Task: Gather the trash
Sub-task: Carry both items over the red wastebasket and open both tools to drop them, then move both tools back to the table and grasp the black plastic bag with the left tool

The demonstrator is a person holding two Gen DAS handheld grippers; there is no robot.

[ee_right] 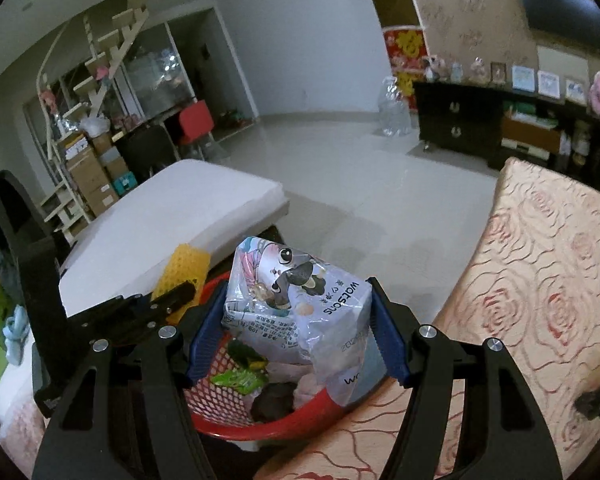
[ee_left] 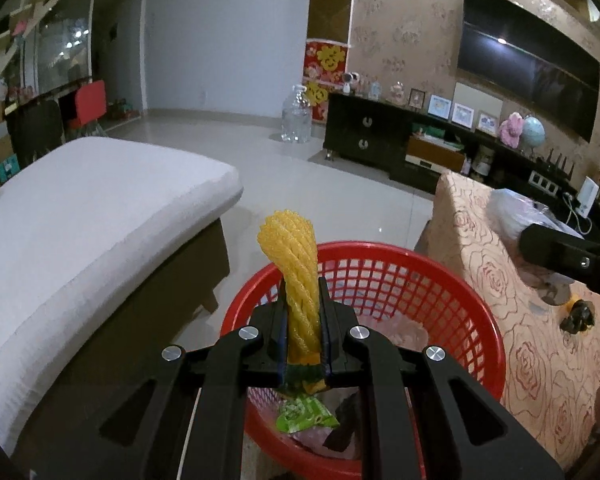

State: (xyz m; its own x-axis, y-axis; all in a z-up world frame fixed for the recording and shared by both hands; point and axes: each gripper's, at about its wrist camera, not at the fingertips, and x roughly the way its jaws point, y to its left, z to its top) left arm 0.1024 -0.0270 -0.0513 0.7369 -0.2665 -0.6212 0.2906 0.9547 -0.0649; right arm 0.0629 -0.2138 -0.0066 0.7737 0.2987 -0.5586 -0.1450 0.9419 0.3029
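Above the red basket [ee_left: 480, 320], the left tool [ee_left: 303, 320] pinches a light, squashy foam net [ee_left: 296, 264] low down, while the right tool [ee_right: 298, 332] clamps a limp, crinkly plastic pack [ee_right: 296, 304] at its middle.

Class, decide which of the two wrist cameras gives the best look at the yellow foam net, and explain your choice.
The left wrist view: the yellow foam net stands centred between the shut left gripper, its whole ribbed length showing above the red basket. The right wrist view catches only its top end at the left, partly hidden behind that gripper.
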